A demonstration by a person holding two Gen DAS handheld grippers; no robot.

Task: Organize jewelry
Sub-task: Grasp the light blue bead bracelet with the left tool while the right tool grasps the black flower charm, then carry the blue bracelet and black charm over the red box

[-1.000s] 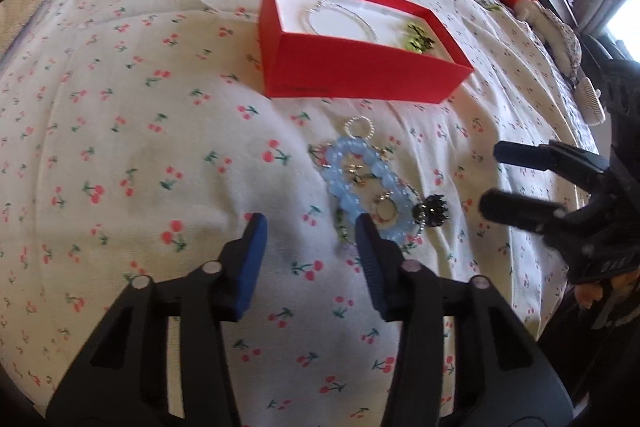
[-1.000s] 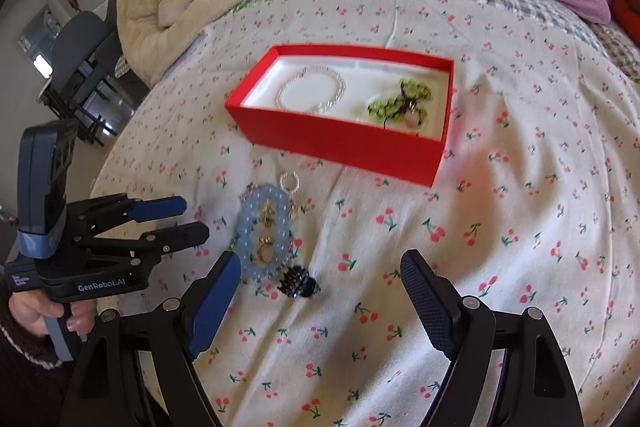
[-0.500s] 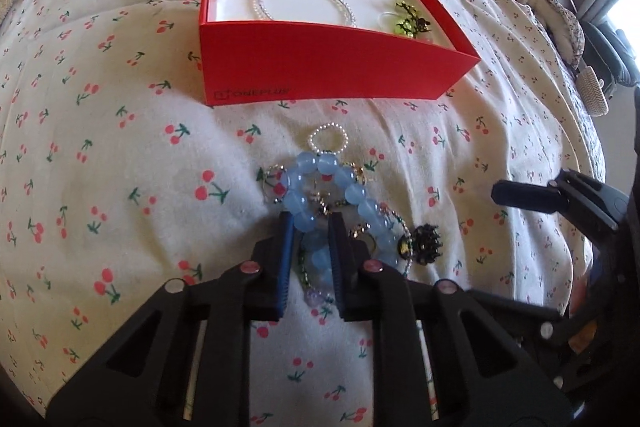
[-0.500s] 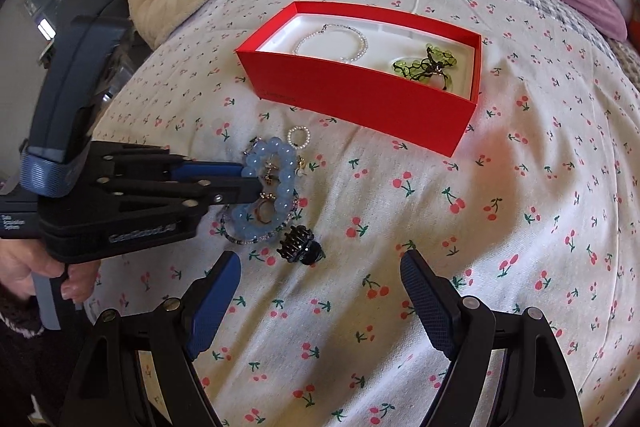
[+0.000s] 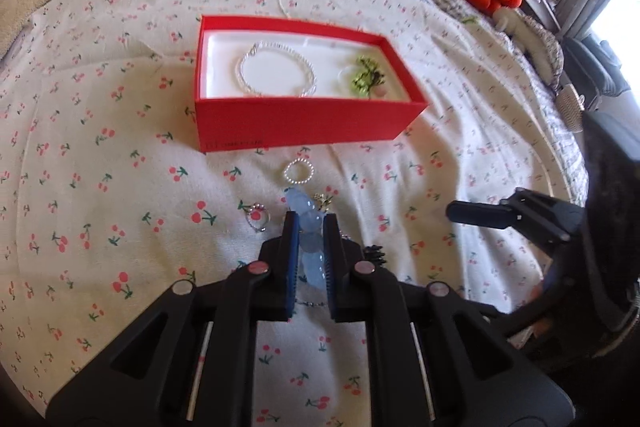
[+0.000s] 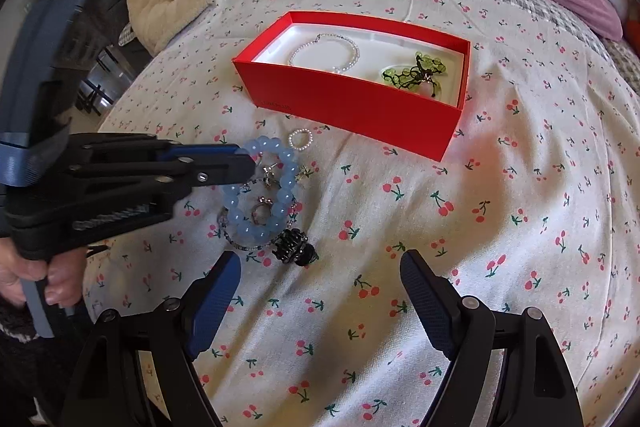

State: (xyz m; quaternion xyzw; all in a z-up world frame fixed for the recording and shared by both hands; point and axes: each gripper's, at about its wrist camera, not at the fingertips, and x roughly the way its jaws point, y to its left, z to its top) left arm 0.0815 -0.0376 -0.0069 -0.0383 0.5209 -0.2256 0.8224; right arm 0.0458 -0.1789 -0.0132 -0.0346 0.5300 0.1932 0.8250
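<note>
Left gripper (image 5: 310, 227) is pinching the blue bead bracelet (image 6: 260, 195) — jaws have just been closing on it, and beads now sit clamped between the blue pads, low centre of the left wrist view. In the right wrist view the bracelet hangs off the gripper tip at centre left, most of the loop looks raised off the bedspread (image 6: 520, 187), though the lower edge may be touching; hard to call from this angle.

Right gripper (image 6: 320, 291) is spread wide, nothing between the jaws, hovering over bare cherry-print fabric at bottom centre of its own view. Left hand (image 6: 36, 275) grips its handle at the lower left edge of that frame.

Loose pieces on the bed, below the box in frame:
- small pearl ring (image 5: 299, 171) just below the box front
- silver ring (image 5: 258, 217) left of the clamped beads
- black claw clip (image 6: 294, 247) just under the bracelet loop
- a thin beaded chain (image 6: 236, 241) under the bracelet's lower edge, plus small metal bits inside the loop, too fine to identify

Red box (image 5: 304, 125) sits open at upper centre, white lining. Inside: pearl bracelet (image 5: 278, 73) on the left side, green bead piece (image 5: 366, 77) on the right.
</note>
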